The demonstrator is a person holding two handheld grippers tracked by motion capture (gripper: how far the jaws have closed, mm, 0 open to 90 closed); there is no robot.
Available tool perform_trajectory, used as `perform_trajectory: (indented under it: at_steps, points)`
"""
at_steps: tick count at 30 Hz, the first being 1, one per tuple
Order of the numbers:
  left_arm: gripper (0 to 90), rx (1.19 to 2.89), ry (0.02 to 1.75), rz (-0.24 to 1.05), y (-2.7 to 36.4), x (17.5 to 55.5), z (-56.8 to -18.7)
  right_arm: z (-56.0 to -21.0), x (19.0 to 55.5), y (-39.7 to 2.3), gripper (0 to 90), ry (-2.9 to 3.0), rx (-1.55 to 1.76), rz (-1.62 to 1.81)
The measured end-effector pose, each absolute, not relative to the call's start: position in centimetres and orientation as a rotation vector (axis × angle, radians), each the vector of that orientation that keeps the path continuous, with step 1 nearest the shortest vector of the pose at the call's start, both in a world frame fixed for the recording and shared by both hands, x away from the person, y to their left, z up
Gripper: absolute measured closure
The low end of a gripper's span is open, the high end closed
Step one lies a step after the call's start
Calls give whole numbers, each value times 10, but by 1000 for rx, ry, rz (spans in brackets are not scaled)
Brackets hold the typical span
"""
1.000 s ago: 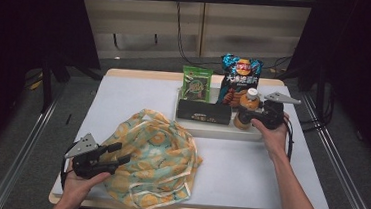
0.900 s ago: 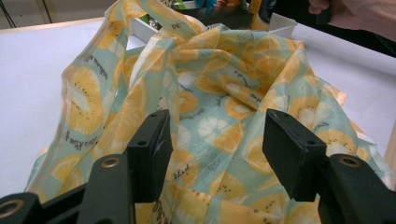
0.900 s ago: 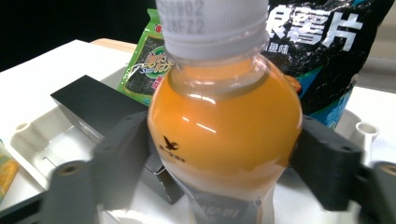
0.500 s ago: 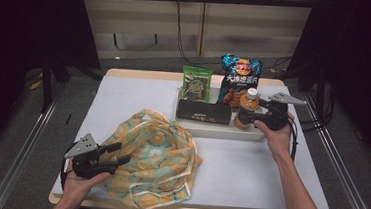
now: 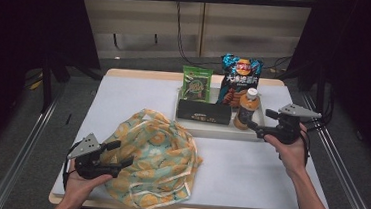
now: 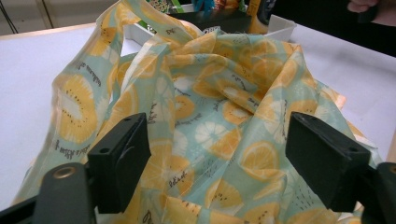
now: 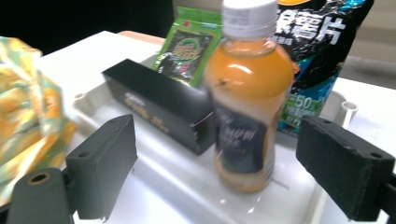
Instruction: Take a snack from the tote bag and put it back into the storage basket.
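1. Bottle (image 7: pixel 246 100): orange drink, white cap, dark label. Stands upright in the white tray (image 7: pixel 163 186), straight ahead of the right gripper (image 7: pixel 217 163), in line with the gap between its jaws and a little beyond their tips. Pads not touching it.
2. Right gripper jaws: wide open, just been opening; nothing between the pads. In the high view the gripper (image 5: pixel 252 124) sits just beside the bottle (image 5: pixel 247 108), tips pointing at it, apart from it.
3. Black box (image 7: pixel 159 105): lies in the same tray, touching or nearly touching the bottle on the side of the right gripper's left-hand jaw.
4. Green packet (image 7: pixel 189 44) stands behind the box; dark chip bag (image 7: pixel 317 51) stands behind the bottle, toward the right-hand jaw.
5. Cloth bag (image 6: pixel 210 121): pale green with orange-slice print, crumpled in a heap on the bench (image 5: pixel 268 176). It lies directly ahead of the left gripper (image 6: pixel 217 154), fabric bulging between and below its jaws.
6. Left gripper jaws: open, just been opening; cloth sits in the gap, pads not pressing on it. High view: gripper (image 5: pixel 119 155) at the near edge of the bag (image 5: pixel 156 157), well apart from the right gripper.
7. Tray's far corner (image 6: pixel 280 25) shows beyond the bag, past the left jaws.
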State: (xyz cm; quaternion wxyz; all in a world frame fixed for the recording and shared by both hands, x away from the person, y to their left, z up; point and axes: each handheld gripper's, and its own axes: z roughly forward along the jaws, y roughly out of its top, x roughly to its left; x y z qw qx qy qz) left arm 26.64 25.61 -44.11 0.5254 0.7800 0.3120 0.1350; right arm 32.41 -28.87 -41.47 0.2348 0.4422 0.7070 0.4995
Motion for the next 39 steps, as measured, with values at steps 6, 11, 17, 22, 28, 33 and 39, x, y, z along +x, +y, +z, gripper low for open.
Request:
perform_trajectory:
  at_steps: [6,11,17,22,28,33,39]
  points:
    - [179,1861,753,341,256,265,-439,-413,296,-292,91,1915,1253,1406]
    - [172,1857,754,346,254,265,-438,-420,275,-290,88,1930,1274,1388]
    - [138,1861,777,353,253,264,-438,-424,246,-292,104,1911,1279,1367]
    - [124,1856,794,360,253,261,-437,-426,224,-294,115,1886,1306,1383]
    - [119,1853,774,367,256,260,-435,-433,201,-298,115,1903,1343,1369]
    - [119,1822,793,384,260,262,-433,-440,185,-305,120,1881,1343,1344]
    - [119,1814,791,377,262,264,-434,-444,194,-307,132,1854,1349,1342]
